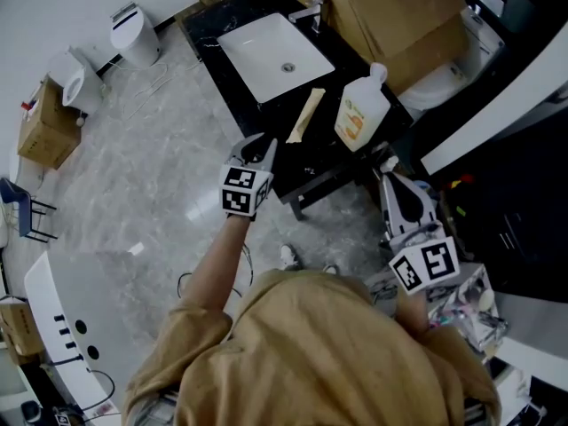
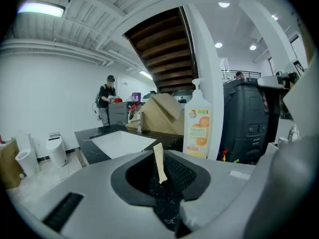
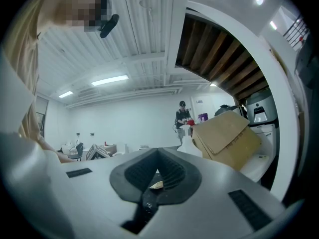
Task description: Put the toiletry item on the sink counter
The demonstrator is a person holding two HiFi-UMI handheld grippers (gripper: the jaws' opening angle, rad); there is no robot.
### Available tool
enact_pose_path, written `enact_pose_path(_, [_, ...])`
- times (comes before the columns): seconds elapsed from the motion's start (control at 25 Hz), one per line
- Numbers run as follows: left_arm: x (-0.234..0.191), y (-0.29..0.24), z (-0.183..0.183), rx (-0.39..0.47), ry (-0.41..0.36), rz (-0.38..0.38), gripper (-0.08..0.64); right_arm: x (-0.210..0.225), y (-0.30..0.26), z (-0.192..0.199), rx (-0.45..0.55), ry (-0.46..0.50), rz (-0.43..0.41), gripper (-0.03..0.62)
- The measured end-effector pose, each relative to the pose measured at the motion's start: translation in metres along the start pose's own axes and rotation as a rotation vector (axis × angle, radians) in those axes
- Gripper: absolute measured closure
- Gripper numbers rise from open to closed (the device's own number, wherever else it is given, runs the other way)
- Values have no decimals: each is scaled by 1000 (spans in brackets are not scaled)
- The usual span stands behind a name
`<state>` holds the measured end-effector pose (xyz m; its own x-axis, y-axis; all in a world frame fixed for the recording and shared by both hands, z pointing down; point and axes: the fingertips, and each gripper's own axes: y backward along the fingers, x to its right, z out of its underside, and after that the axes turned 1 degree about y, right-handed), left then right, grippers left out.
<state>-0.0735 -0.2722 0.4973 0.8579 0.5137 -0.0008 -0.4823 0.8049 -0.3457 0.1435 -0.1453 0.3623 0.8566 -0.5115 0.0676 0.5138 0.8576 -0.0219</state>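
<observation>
- Toiletry item (image 1: 305,115): long, beige, flat on the dark tabletop (image 1: 306,165), between the white basin (image 1: 275,56) and the orange-labelled bottle (image 1: 362,109), touching neither.
- Left gripper (image 1: 263,149): at the near edge of the tabletop, aimed at the item; jaws nearly together with a narrow gap, nothing between the pads, item visible only beyond them.
- Right gripper (image 1: 391,169): beside the right end of the tabletop, jaws together on nothing.
- Judged from this layout: placement seems complete, so the step in hand is probably a clean exit.
- Draw the left gripper straight back along its own line, away from the item, never sideways.
- Hold it above the tabletop edge on the way out, to avoid clipping the rim and jolting the surface.
- Leave the jaws narrow near the item; a wider spread could nudge so light a piece toward the basin.
- Give the bottle room: tall on a small base, likely easy to tip.
- Hold the right gripper where it hangs, since it has no part in this.
- If straightening is wanted: pinch across the narrow width at the near end, lift barely, lay down flat.
</observation>
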Motion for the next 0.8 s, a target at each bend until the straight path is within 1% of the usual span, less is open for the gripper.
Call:
enact_pose_path(0.08, [-3,5,-7,24,11,-3,533,2,-1,0,2,4,6,591])
enact_pose_path(0.16, [-7,13,-18,54,19,-4,551,4,-1,-2,4,8,14,591])
enact_pose_path(0.4, [-19,45,-62,177,26,-6,555,11,-3,-12,21,24,40,591])
enact_pose_path(0.56, [-32,73,-98,302,44,-28,557,18,-3,-18,35,31,63,591])
enact_pose_path(0.64, [-36,87,-115,357,35,-44,555,20,-3,-21,46,32,74,591])
enact_pose_path(0.8, [-42,112,-144,431,5,-60,555,23,-5,-29,66,37,85,591])
